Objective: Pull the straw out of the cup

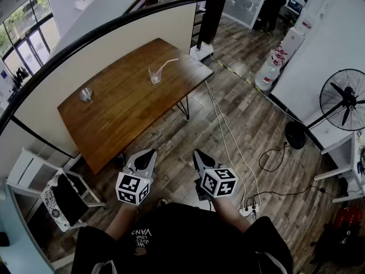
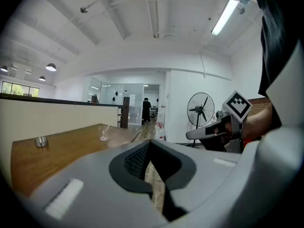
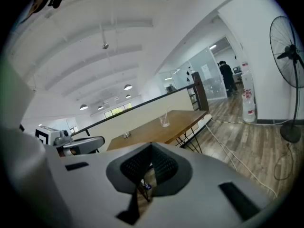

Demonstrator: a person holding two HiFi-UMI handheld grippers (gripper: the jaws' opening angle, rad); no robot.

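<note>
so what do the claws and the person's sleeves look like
The left claw and right claw are pale grey, tapering to dark tips; each carries a white cube with black square markers. The person wears a black short-sleeved top with white lettering.

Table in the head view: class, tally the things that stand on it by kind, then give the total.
Clear cup: 1
Straw, in the cup: 1
Small metal dish: 1
Total: 3
</note>
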